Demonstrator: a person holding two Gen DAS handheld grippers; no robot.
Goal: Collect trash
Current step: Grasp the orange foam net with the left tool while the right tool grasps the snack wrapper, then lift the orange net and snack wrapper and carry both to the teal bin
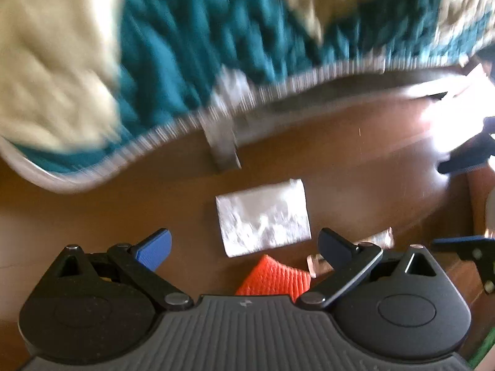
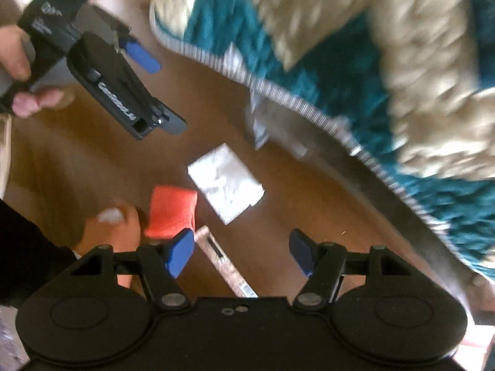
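A white crumpled paper napkin lies on the brown wooden floor, also in the right wrist view. An orange mesh scrap lies just before my left gripper, which is open and empty above it. The scrap shows in the right wrist view too. A clear plastic wrapper strip lies between the fingers of my open, empty right gripper; it also shows in the left wrist view. Another pale wrapper lies at the rug's edge.
A teal and cream shaggy rug with a striped border covers the far side. A bare foot stands beside the orange scrap. My left gripper's body is at upper left in the right wrist view.
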